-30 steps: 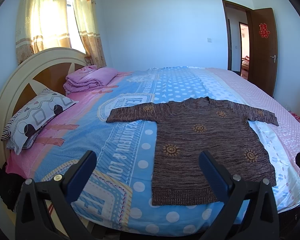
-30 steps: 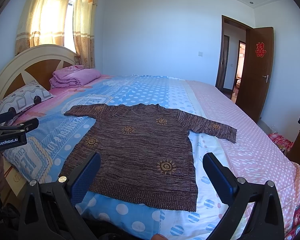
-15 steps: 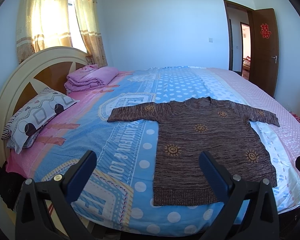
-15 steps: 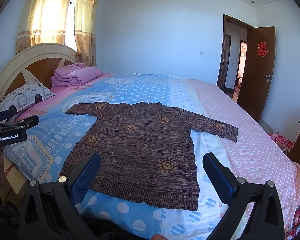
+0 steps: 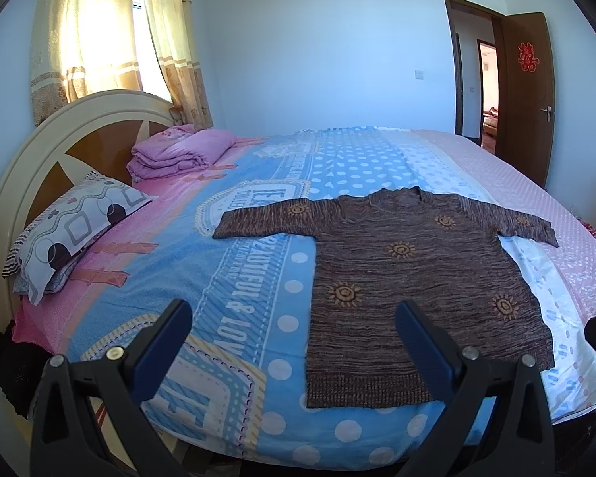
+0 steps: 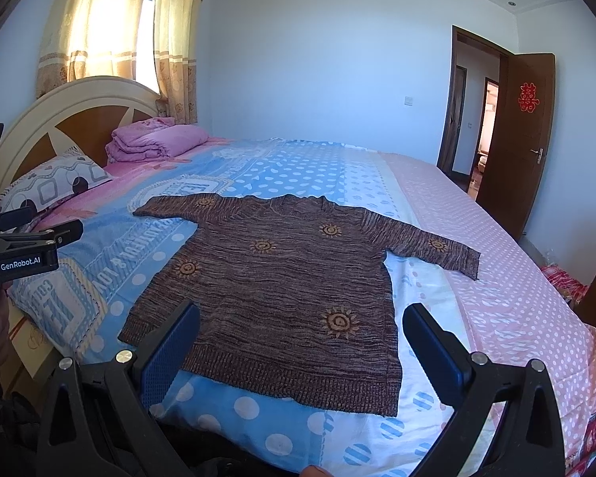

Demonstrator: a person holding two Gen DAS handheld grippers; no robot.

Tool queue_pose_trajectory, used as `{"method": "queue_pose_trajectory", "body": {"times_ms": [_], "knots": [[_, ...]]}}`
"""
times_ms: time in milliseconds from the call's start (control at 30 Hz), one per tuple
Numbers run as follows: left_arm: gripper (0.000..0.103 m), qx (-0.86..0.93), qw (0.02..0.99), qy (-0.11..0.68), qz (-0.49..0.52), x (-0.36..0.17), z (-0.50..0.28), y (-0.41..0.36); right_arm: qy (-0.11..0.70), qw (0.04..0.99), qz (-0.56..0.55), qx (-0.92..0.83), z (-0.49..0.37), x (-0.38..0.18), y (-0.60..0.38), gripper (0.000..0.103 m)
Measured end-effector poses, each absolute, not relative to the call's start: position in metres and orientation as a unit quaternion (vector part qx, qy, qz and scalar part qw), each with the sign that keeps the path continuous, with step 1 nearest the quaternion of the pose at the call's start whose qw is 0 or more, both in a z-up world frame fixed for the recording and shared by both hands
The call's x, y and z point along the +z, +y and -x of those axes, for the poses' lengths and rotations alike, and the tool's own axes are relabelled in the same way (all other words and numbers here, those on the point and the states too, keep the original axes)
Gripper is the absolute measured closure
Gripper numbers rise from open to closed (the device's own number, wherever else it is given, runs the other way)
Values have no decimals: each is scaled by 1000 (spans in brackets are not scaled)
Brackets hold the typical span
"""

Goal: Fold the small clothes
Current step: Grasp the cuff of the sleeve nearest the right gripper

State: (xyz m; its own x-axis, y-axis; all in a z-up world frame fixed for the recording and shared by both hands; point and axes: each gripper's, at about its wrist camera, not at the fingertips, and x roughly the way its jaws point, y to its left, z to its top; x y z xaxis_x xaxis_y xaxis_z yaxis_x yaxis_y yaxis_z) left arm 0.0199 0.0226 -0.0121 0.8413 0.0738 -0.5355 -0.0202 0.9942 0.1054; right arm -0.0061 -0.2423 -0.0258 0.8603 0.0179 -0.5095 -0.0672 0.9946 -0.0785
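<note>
— Brown knit sweater (image 6: 282,290) lies flat on the bed (image 6: 516,310), sleeves spread, hem nearest me. How should I start?

— Pinch one sleeve cuff cleanly, I'd say, and carry it across the chest without dragging the body.

— My left gripper (image 5: 294,349) and right gripper (image 6: 302,353) both hover just short of the hem, fingers (image 6: 171,349) spread wide, holding nothing.

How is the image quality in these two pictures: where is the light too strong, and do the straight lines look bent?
Left wrist view: the window behind the curtains is overexposed, and the bed edge bows from fisheye distortion. Right wrist view: the same window glares white, the door frame curves, and the corners go black. The sweater is sharp and evenly lit in both views.
</note>
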Motion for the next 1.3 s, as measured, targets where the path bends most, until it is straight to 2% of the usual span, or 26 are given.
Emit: {"method": "queue_pose_trajectory", "body": {"times_ms": [333,700,900,1133,1300], "knots": [[0,21,954,292,-61,-28,-69,20,288,957,26,37,-39,-43,-278,1],[0,51,942,319,-93,-64,-185,-7,344,935,-41,-74,-147,-75,-410,3],[0,65,930,344,-112,-95,-244,-21,379,912,-95,-127,-205,-97,-493,18],[0,101,920,362,-111,-118,-302,-19,403,884,-141,-193,-262,-120,-585,45],[0,121,916,364,-114,-125,-326,-18,422,867,-193,-184,-295,-134,-622,48]]}}
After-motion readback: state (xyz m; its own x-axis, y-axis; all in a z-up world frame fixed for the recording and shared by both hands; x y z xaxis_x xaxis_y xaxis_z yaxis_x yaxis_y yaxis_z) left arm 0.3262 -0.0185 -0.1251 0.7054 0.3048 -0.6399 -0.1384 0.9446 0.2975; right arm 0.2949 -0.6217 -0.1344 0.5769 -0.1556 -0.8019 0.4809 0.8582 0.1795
